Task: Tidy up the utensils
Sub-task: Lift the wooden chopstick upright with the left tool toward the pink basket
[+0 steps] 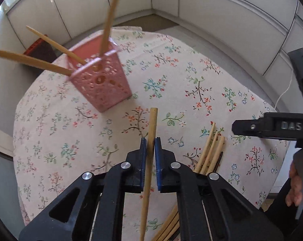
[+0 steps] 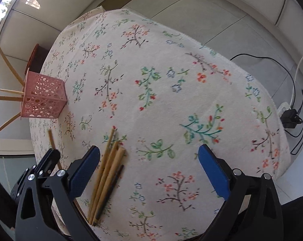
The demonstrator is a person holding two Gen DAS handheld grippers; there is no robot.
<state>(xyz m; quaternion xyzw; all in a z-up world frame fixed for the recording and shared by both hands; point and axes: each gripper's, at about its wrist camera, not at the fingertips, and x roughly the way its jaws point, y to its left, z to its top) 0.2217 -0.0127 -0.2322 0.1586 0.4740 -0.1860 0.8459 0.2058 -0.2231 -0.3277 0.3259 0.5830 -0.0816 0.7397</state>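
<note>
The left claw [image 1: 150, 146] is clamped on one chopstick [image 1: 152, 124], whose long axis runs straight ahead along the fingers, blunt end forward. The pink basket [image 1: 101, 84] stands ahead and to the left on the table [image 1: 191, 70], three sticks already leaning in it, so the left hand is nearer and likely carries forward-left. The right claw [image 2: 149, 156] gapes wide and empty beside the loose pile [image 2: 109, 172]

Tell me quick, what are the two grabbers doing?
Left gripper: closed on a wooden chopstick.
Right gripper: open, holding nothing, above the chopsticks on the table.
</note>
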